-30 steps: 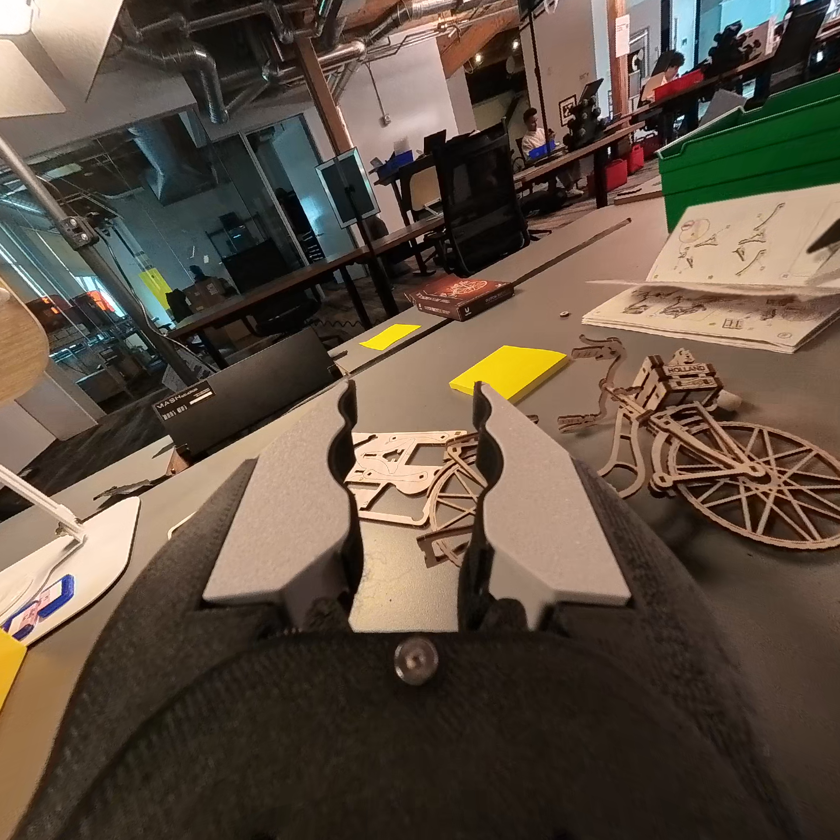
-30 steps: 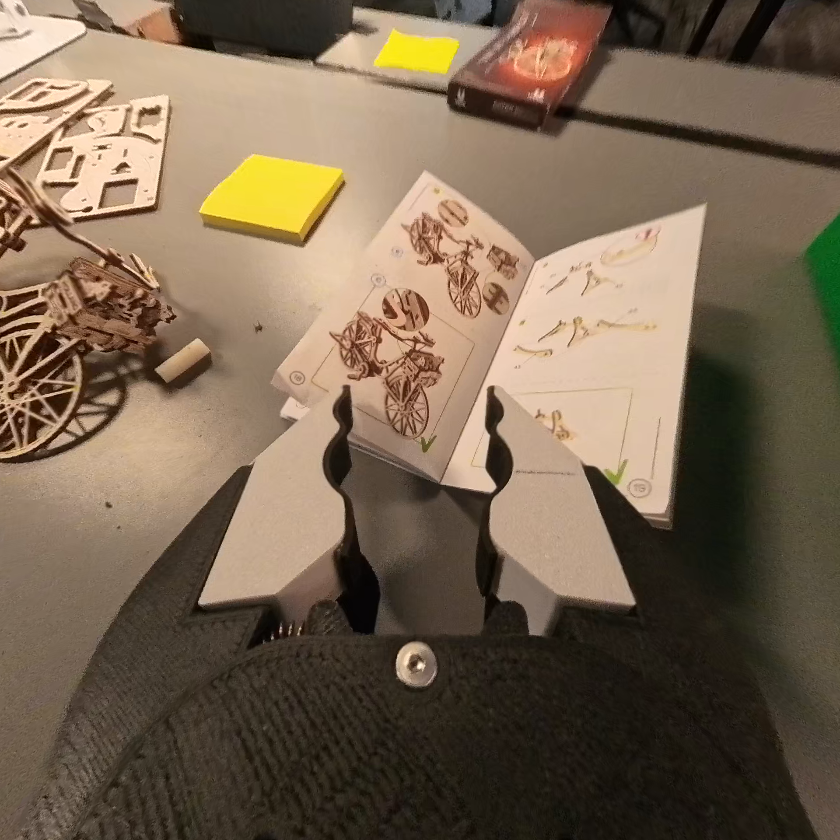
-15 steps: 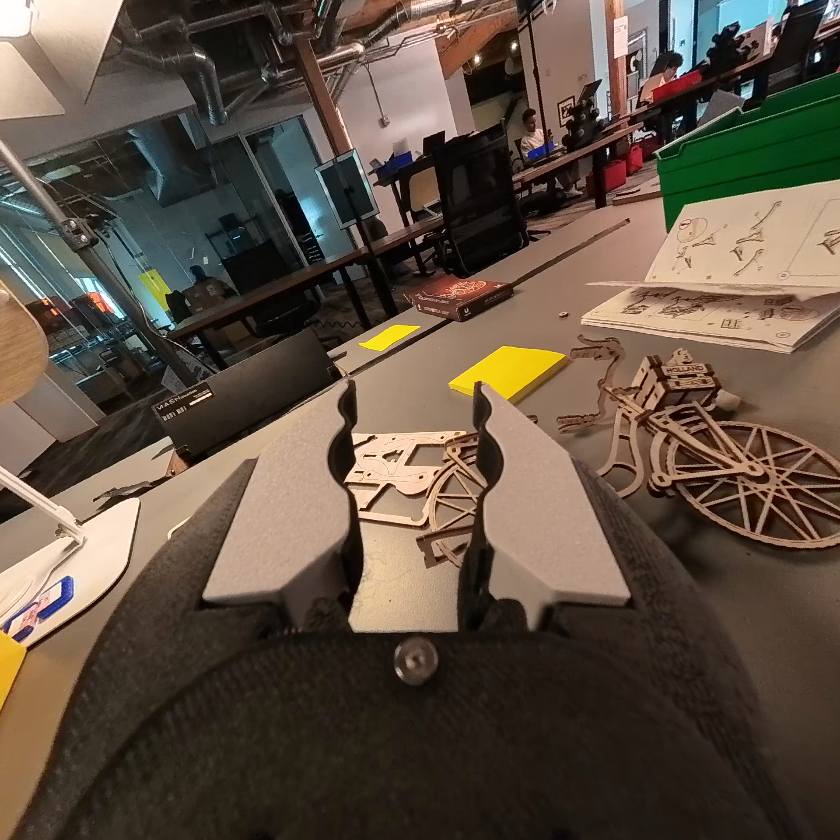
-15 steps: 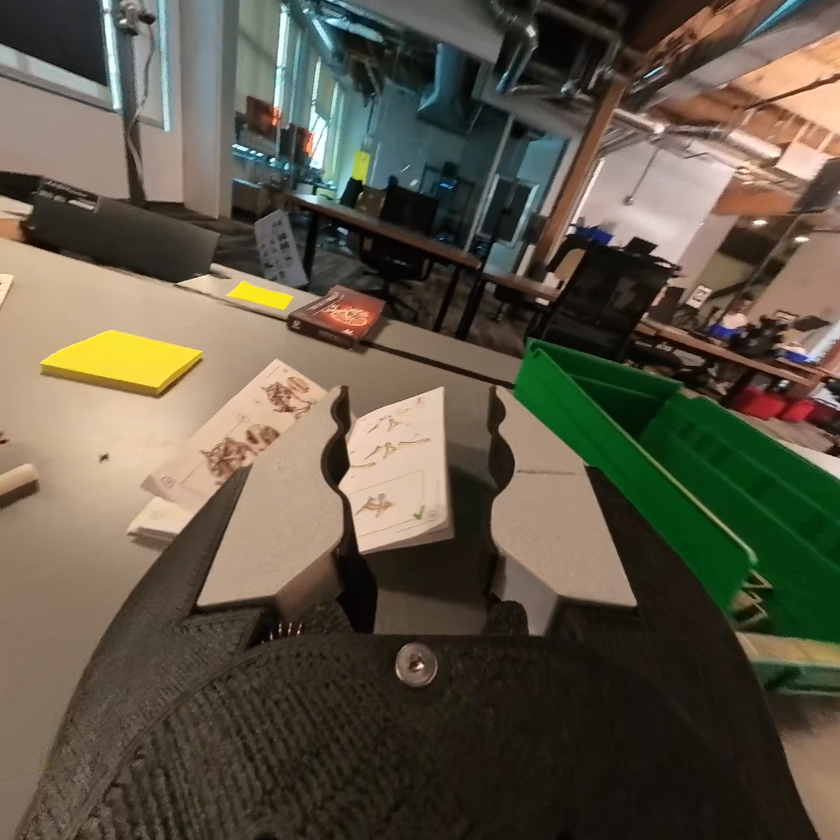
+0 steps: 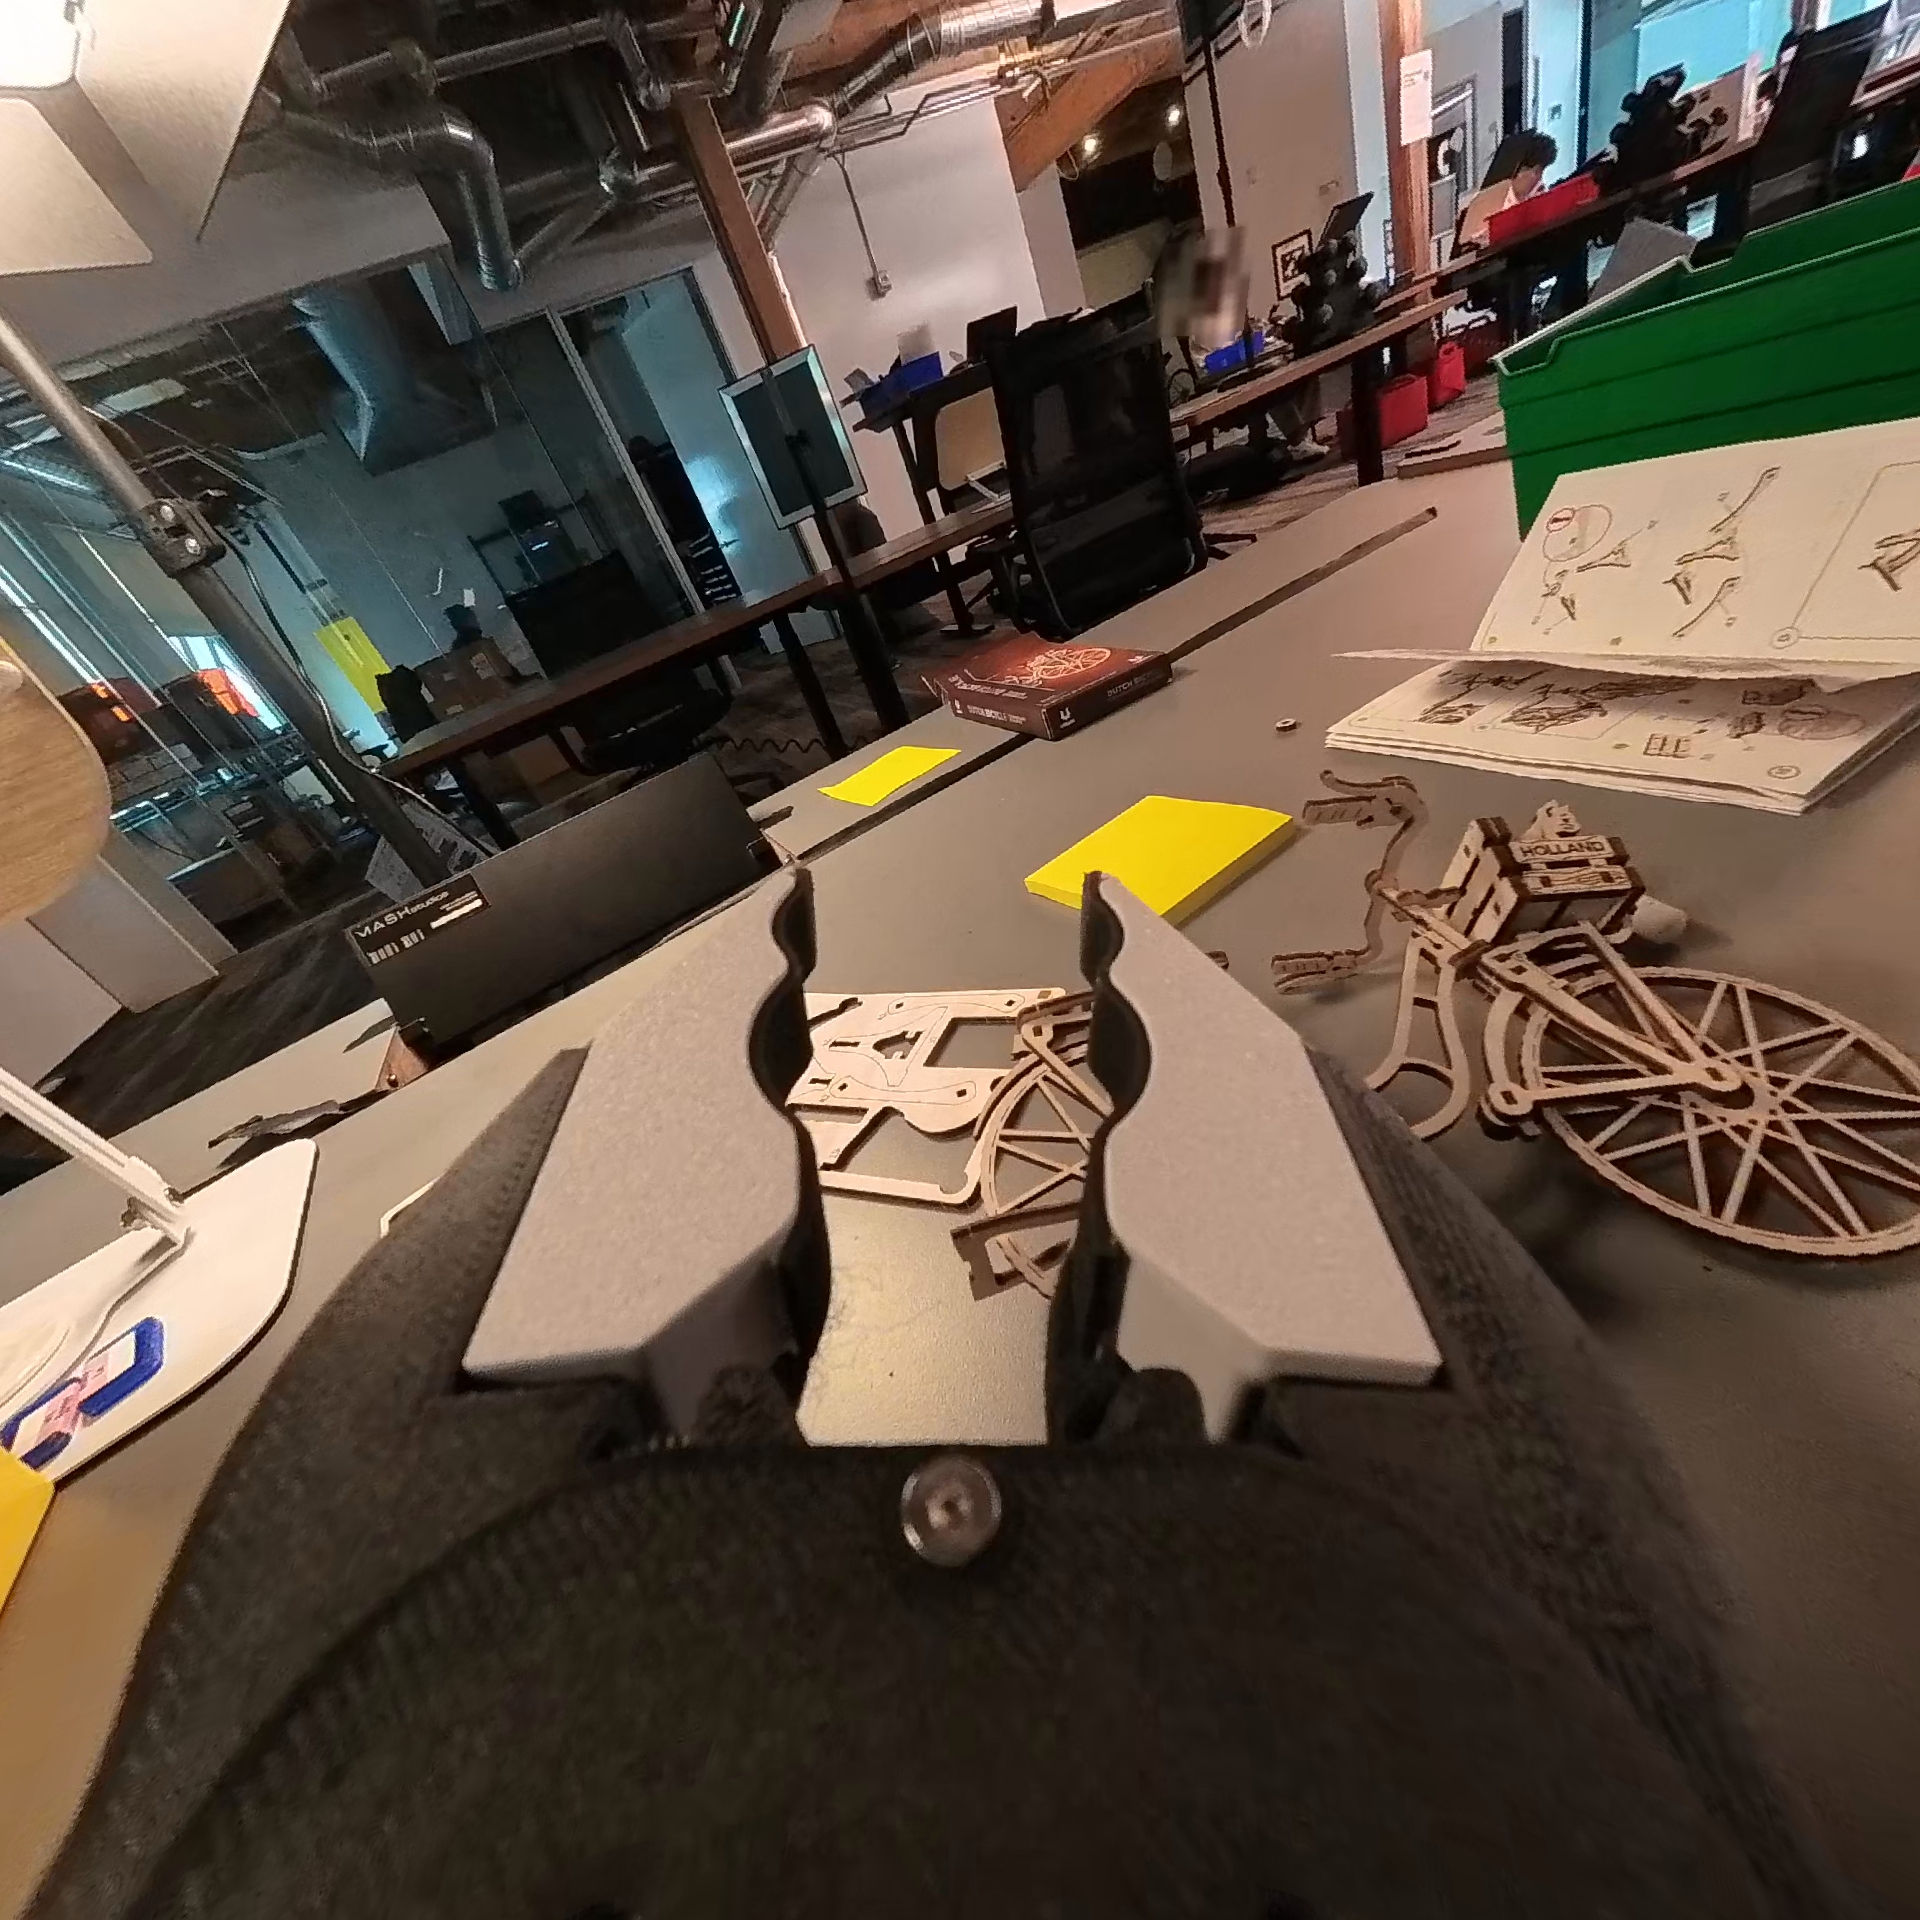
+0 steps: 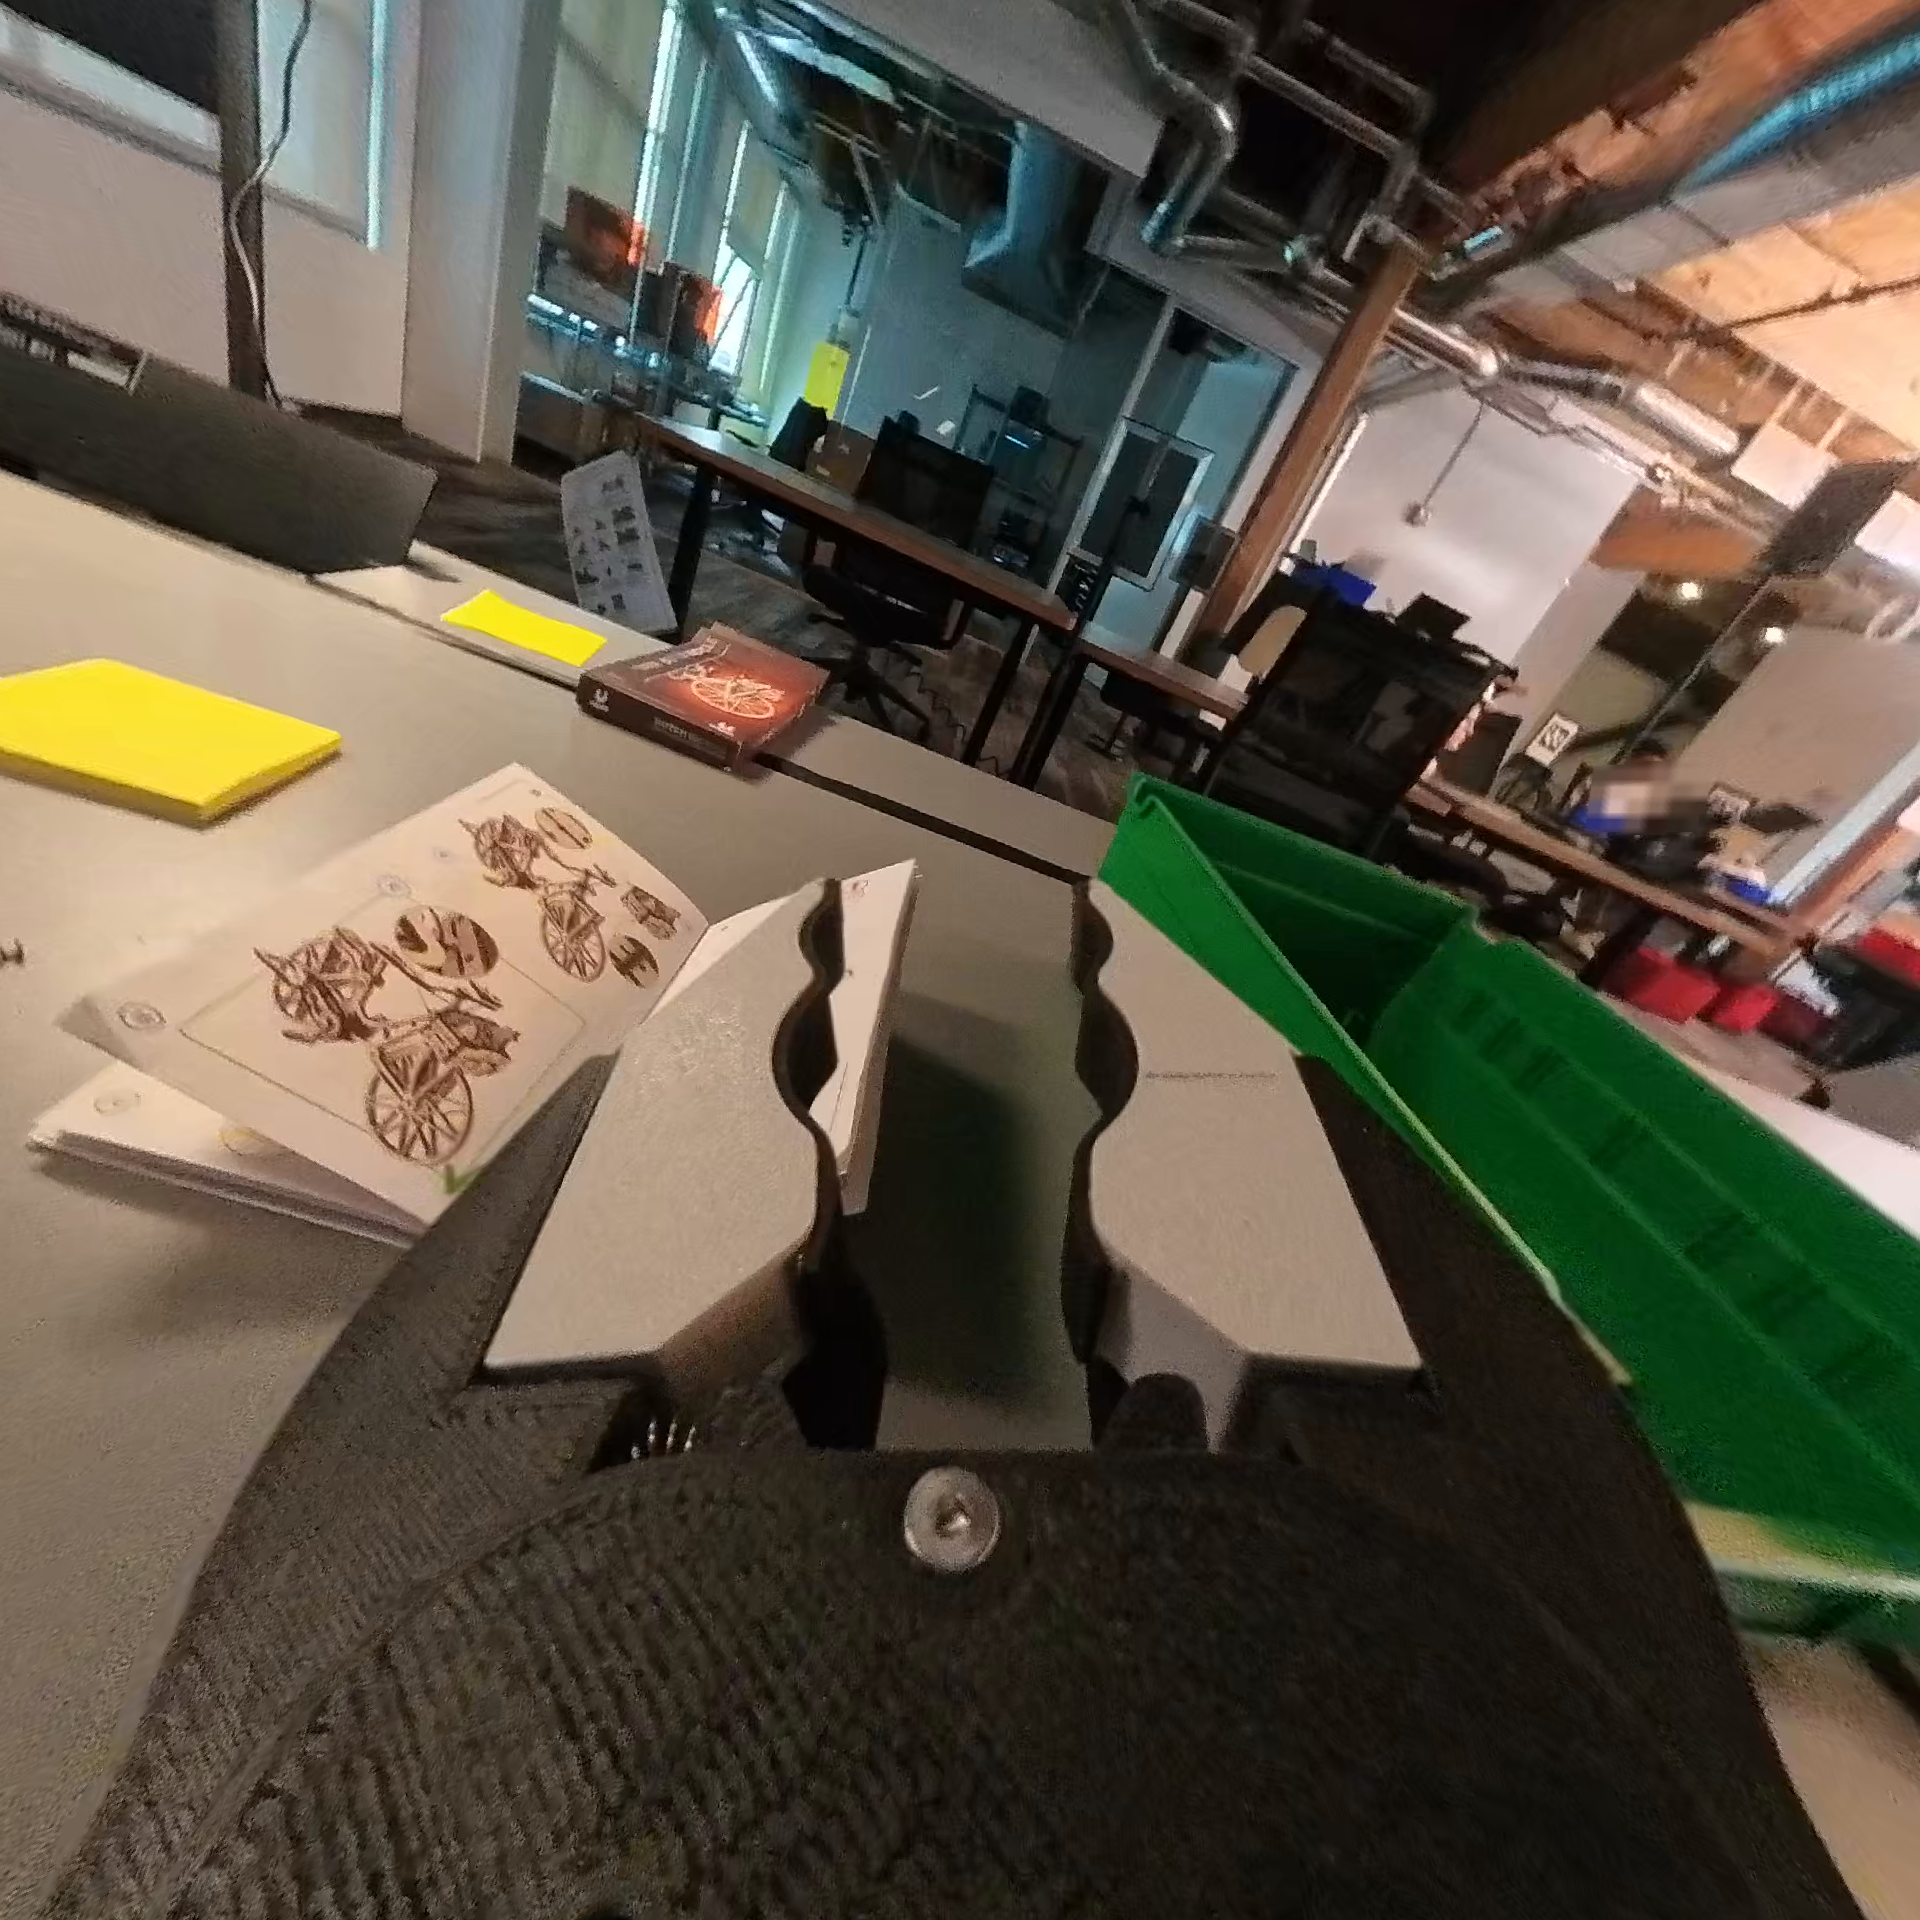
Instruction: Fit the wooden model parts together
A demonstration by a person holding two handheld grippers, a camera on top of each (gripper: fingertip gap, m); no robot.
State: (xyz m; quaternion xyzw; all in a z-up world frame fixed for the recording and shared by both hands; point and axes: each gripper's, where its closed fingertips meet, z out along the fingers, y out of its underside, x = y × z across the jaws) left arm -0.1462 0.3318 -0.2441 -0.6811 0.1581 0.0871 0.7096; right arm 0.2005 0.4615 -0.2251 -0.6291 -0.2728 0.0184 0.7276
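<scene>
- While low over the desk [image 5: 1039, 852], the left claw [image 5: 940, 914] is spread apart, empty; wooden bicycle model [image 5: 1621, 1049] at 2 o'clock.
- Right claw [image 6: 951, 914]: spread apart, empty; green bin [image 6: 1558, 1091] at 2 o'clock, contents not visible.

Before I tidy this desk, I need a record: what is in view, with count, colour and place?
Wooden bicycle model: one, tan, lying flat right of the left gripper.
Cut-out wooden sheet: one, tan, flat beyond the left jaws.
Loose wooden wheel part: one, tan, overlapping the sheet's right edge.
Instruction booklet: one, white, open, left of the right gripper.
Sticky-note pad: one, yellow, beyond the sheet.
Yellow sheet: one, on the next desk.
Kit box: one, dark, far edge.
Bins: green, count unclear, right side.
Lamp base: one, white, far left.
Left gripper: grey jaws open, empty.
Right gripper: grey jaws open, empty.
</scene>
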